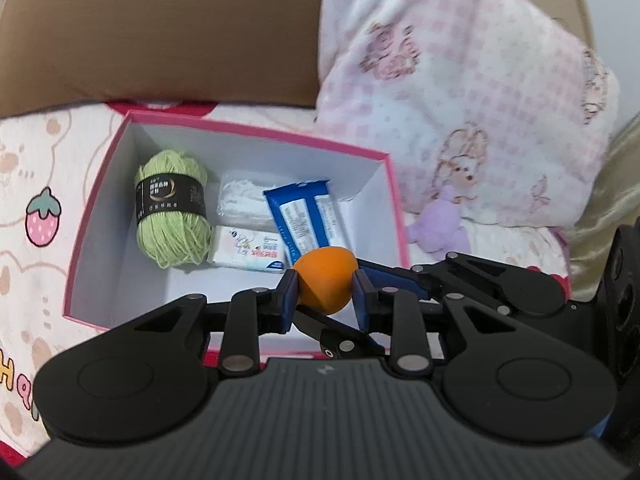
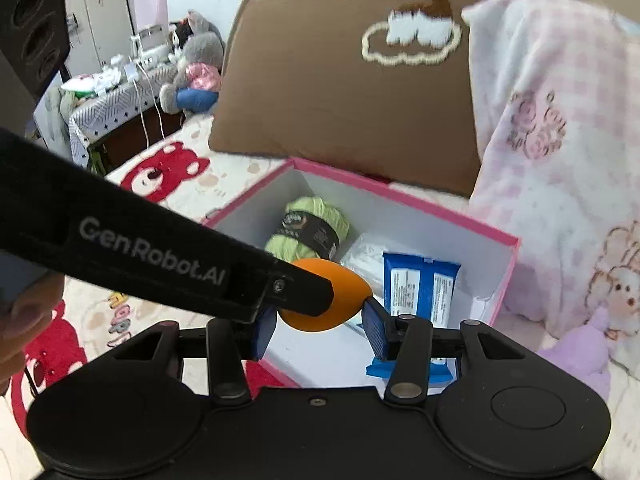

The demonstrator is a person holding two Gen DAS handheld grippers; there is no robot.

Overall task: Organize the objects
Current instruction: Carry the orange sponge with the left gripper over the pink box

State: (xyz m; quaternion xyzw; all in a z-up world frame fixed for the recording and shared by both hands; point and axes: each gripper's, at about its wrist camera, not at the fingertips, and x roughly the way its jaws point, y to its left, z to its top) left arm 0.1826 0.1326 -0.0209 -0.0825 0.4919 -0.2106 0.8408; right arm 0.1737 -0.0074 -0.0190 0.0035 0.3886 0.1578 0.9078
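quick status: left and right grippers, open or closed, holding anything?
Left gripper: closed on the orange egg.
Right gripper: partly closed, its pads also on the orange egg, so both hold it.

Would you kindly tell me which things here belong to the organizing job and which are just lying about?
Job: orange egg-shaped object gripped in the left tool; pink cardboard box; green yarn skein, blue wipes packet and white tissue pack inside it.
Lying about: brown cushion; pink checked blanket; purple plush toy.
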